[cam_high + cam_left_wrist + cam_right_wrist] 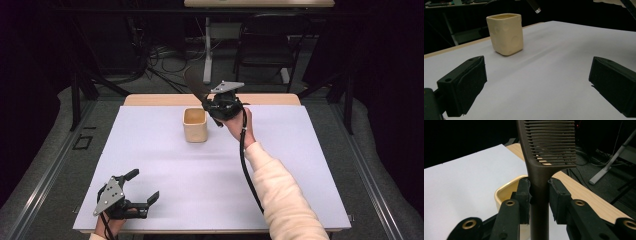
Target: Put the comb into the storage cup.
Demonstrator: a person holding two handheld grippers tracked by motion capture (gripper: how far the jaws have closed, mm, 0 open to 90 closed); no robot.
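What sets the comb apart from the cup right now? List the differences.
The comb is dark brown, slim and toothed; the cup is cream and squarish. The comb is held in the air by the right gripper; the cup stands upright on the table, untouched. Both sit near the table's far edge.

The bench [165, 100] is made of pale wood and is covered almost wholly by a white sheet [165, 165], with a strip of wood left bare along the far edge. A grey carpeted floor [45, 150] is seen around it, marked by a dark rail [42, 172] on the left. Behind the bench, a tangle of black cables [165, 60] is spread on the floor beside a white table leg [207, 50], and a dark chair [267, 42] is placed to the right. Another pale tabletop [257, 3] is seen at the far end. The surroundings are kept in darkness, while the bench is evenly lit from above.
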